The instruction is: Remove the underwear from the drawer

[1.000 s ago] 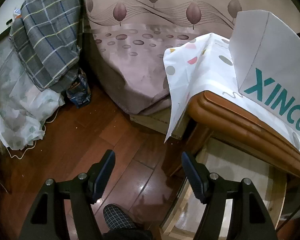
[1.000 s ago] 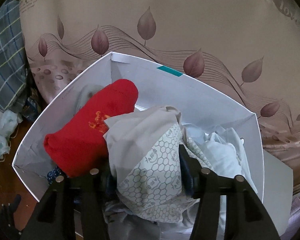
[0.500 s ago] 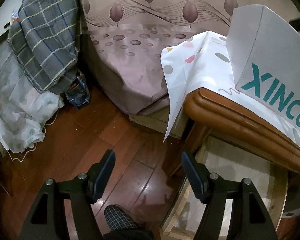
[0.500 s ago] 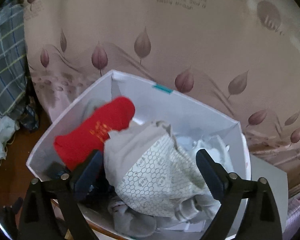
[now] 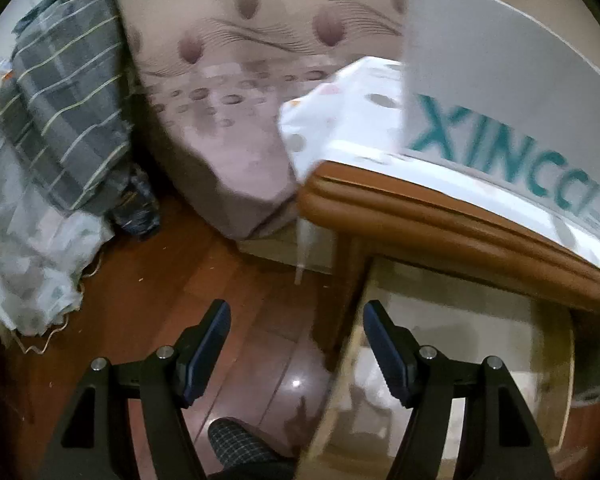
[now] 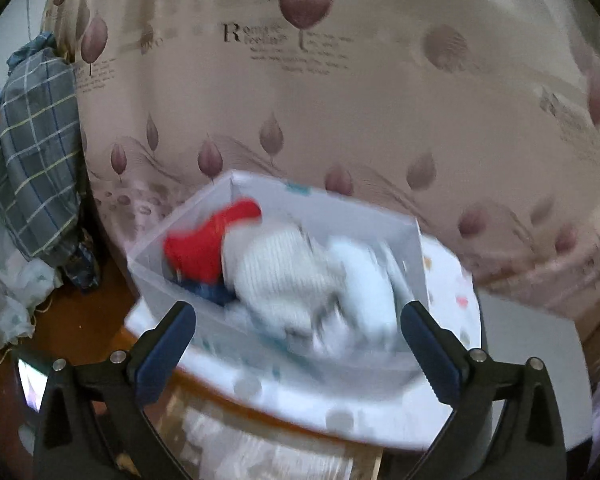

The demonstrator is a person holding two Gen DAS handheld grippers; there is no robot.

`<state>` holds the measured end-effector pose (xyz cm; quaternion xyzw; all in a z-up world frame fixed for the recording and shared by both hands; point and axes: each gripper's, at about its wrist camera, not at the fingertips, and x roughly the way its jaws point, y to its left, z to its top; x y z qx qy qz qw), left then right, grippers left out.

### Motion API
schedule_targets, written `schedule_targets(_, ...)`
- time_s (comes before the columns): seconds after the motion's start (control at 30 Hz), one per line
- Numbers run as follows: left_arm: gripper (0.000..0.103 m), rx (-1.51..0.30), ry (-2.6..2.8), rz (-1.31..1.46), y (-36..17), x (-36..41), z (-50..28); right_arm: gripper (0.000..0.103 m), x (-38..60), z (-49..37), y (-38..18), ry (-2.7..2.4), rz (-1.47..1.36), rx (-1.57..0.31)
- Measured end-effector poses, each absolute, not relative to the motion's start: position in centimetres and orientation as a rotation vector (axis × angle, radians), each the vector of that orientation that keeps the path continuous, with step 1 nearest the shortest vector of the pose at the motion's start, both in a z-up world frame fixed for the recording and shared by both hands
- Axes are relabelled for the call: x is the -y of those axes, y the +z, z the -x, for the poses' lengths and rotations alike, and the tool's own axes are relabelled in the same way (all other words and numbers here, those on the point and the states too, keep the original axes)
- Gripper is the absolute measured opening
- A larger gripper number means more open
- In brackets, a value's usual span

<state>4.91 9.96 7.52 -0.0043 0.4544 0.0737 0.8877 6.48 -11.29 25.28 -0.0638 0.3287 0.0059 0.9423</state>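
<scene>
The right gripper (image 6: 298,330) stands wide apart and holds nothing; its jaws have just been opening, and no cloth lies between them. Just beyond its tips lies the pale honeycomb-print underwear (image 6: 288,276), heaped in the white box (image 6: 380,216) on top of other clothes. The piece is bunched and smeared by motion blur, so its long axis can only be read roughly as running from the near right up toward the far left, where it meets a red garment (image 6: 208,240). Which end is the waistband cannot be made out. The box rests on a spotted white cloth (image 6: 448,280) over the wooden nightstand (image 5: 440,220), beside the leaf-print bed (image 6: 340,120).

The left gripper (image 5: 296,316) is partly open and empty, hanging over the wooden floor (image 5: 148,280) by the nightstand's corner. To its right the open drawer (image 5: 460,320) shows a pale bare bottom; its near end is cut off by the picture's edge. A plaid cloth (image 5: 68,112) hangs at far left.
</scene>
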Motion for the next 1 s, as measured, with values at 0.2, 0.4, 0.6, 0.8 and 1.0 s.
schedule_targets(0.2, 0.071, -0.931, 0.073, -0.067, 7.4, -6.8, -3.7, 0.101, 14.9, -1.2, 16.9, -0.071, 0.070, -0.781)
schedule_targets(0.4, 0.071, -0.928, 0.041, -0.084, 7.0, -4.8, -3.0, 0.101, 17.0, 0.9, 9.6, -0.109, 0.020, -0.890)
schedule_targets(0.6, 0.071, -0.960, 0.019, -0.094, 6.1, -3.8, -1.9, 0.101, 17.2, 1.9, 6.9, -0.101, 0.020, -0.875)
schedule_targets(0.8, 0.071, -0.958, 0.015, -0.138, 5.5, -2.6, -1.0, 0.101, 17.5, 2.7, 5.1, -0.097, 0.006, -0.863)
schedule_targets(1.0, 0.071, -0.962, 0.008, -0.191, 4.7, -1.3, -0.7, 0.101, 17.7, 2.6, 4.9, -0.099, -0.020, -0.865)
